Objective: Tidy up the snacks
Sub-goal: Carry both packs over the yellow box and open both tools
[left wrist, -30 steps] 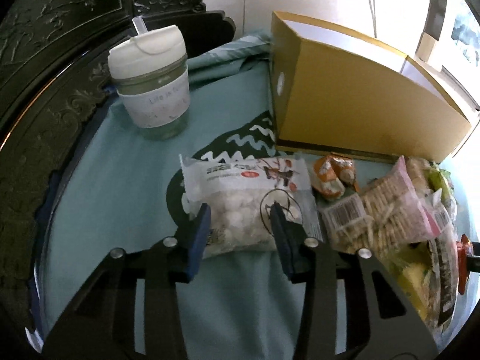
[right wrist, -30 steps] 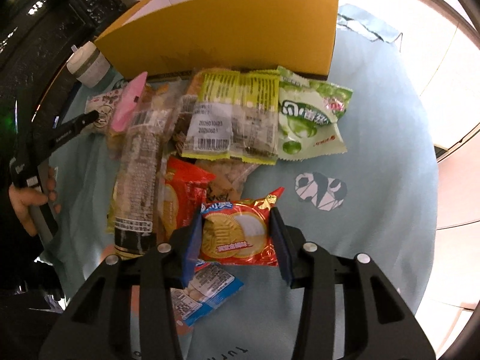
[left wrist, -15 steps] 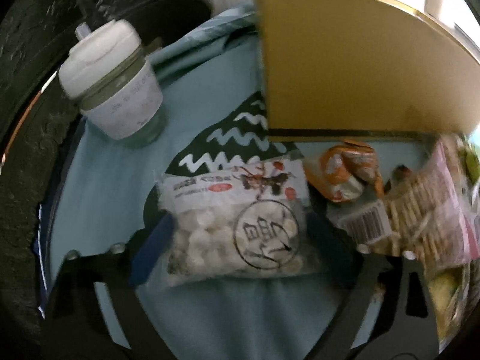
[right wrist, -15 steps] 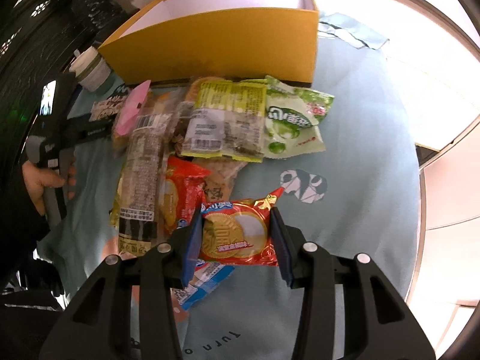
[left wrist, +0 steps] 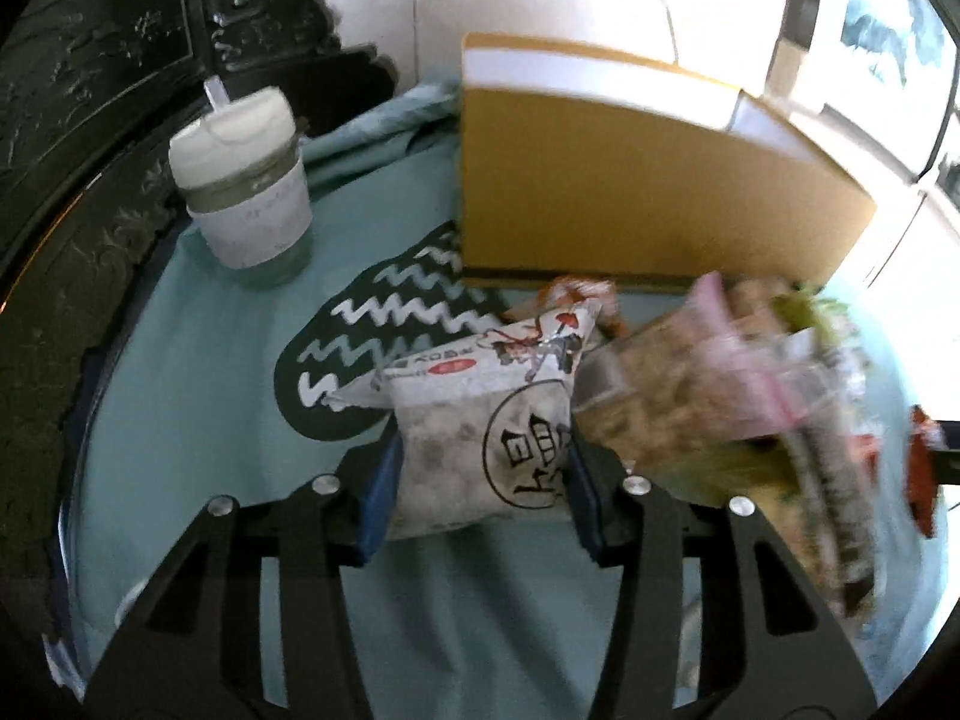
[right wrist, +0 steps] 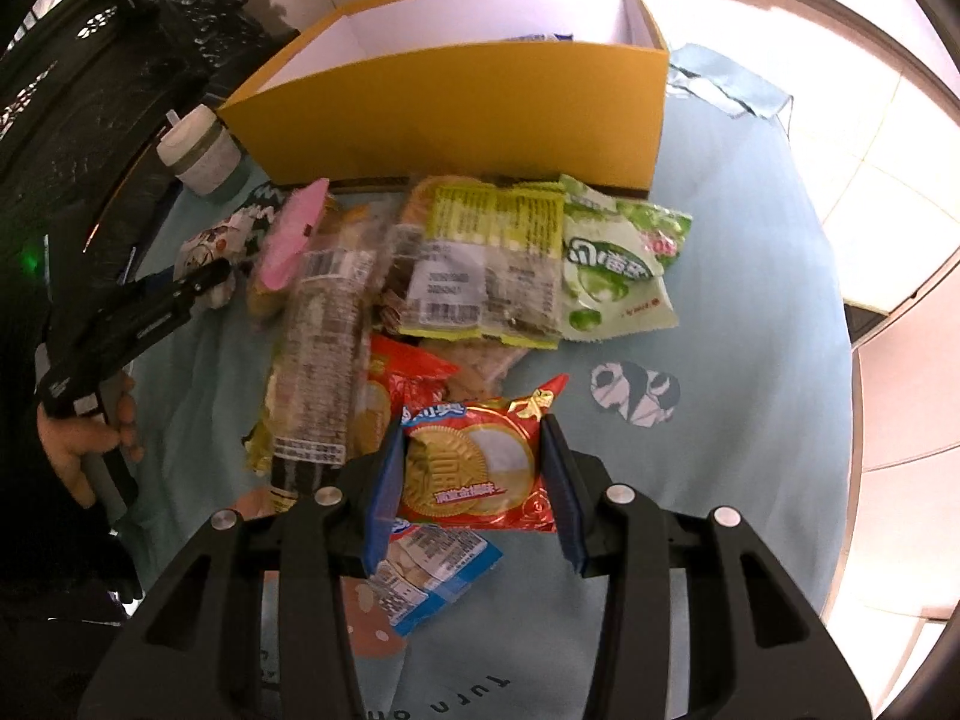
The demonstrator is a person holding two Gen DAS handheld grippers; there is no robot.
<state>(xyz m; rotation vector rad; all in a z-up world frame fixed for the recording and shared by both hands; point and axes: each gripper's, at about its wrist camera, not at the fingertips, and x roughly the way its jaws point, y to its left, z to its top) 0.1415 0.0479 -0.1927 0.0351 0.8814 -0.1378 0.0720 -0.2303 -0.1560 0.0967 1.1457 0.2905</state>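
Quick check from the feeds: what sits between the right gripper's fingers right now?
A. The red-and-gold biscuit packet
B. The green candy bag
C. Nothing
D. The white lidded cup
A: in the right wrist view the right gripper has its blue pads pressed against both sides of the red-and-gold biscuit packet; the green candy bag lies apart near the yellow box.

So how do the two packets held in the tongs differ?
The white packet in the left tongs is see-through, showing pale round pieces, and is lifted tilted off the cloth. The red biscuit packet in the right tongs is opaque foil, lying flat over a blue packet. Both are clamped sideways.
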